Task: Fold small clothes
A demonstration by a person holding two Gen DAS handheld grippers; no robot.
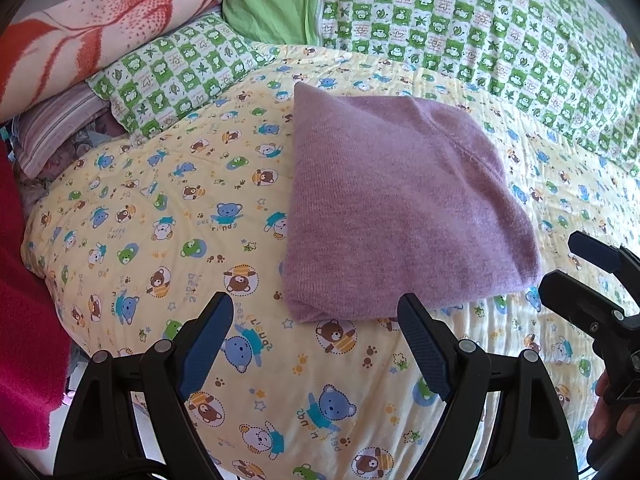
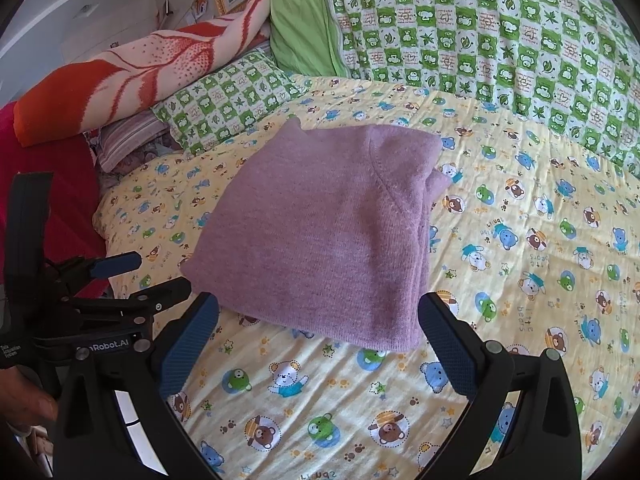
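A purple knitted garment (image 1: 400,204) lies folded into a compact rectangle on a yellow bear-print quilt (image 1: 160,216). In the right wrist view the same purple garment (image 2: 320,236) sits just beyond the fingertips. My left gripper (image 1: 316,312) hovers open at the garment's near edge, with only quilt between its blue pads. My right gripper (image 2: 318,312) is open too, its pads apart at the garment's near edge. Each gripper shows in the other's view: the right gripper (image 1: 576,268) at the right edge, the left gripper (image 2: 148,276) at the left, both with jaws apart.
A green checked blanket (image 1: 500,40) covers the far side of the bed. Stacked at the far left are a matching checked pillow (image 1: 176,76), an orange-and-white blanket (image 1: 80,36) and a striped pillow (image 1: 52,132). A red cloth (image 1: 24,320) hangs at the left. A hand (image 1: 612,420) holds the right gripper.
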